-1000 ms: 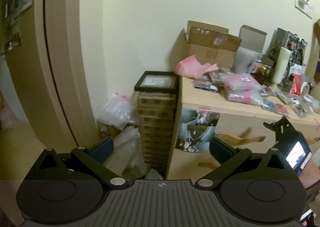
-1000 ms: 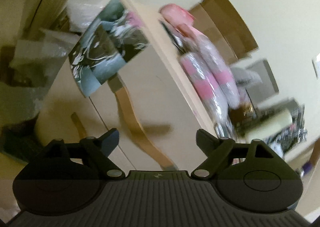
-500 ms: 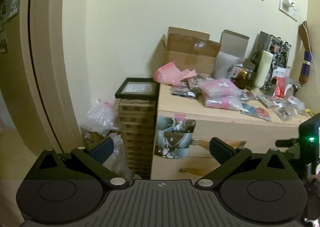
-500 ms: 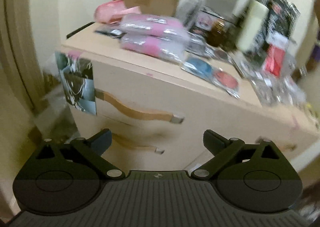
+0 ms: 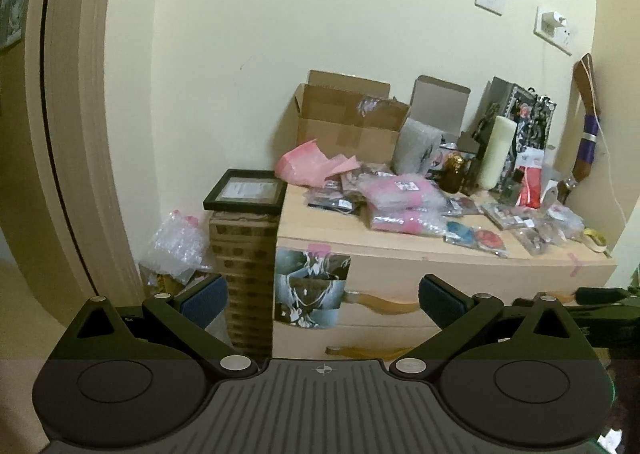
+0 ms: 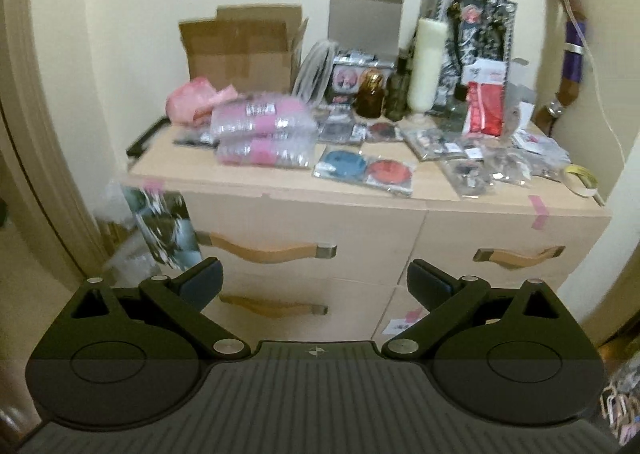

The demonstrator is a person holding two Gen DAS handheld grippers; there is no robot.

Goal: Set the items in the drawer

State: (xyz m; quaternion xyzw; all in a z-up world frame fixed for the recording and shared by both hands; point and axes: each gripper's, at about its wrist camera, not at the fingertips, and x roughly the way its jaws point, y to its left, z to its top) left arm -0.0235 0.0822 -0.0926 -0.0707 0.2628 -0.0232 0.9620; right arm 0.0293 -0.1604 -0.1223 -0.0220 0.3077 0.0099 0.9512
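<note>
A pale wooden chest of drawers stands against the wall, all its drawers closed, with tan strap handles on the fronts. Its top is piled with packets: pink bubble-wrap parcels, a clear bag with a blue and a red disc, several small plastic bags. My right gripper is open and empty, held back in front of the upper left drawer. My left gripper is also open and empty, farther back and to the left.
An open cardboard box, a white candle, a brown jar and a decorated frame crowd the chest's back. A black picture frame lies on stacked boxes beside the chest. A door frame rises on the left.
The right gripper has swung upright and pulled back, so the chest now faces it squarely. The left view has shifted slightly leftward and steadied. Both grippers stayed open.
</note>
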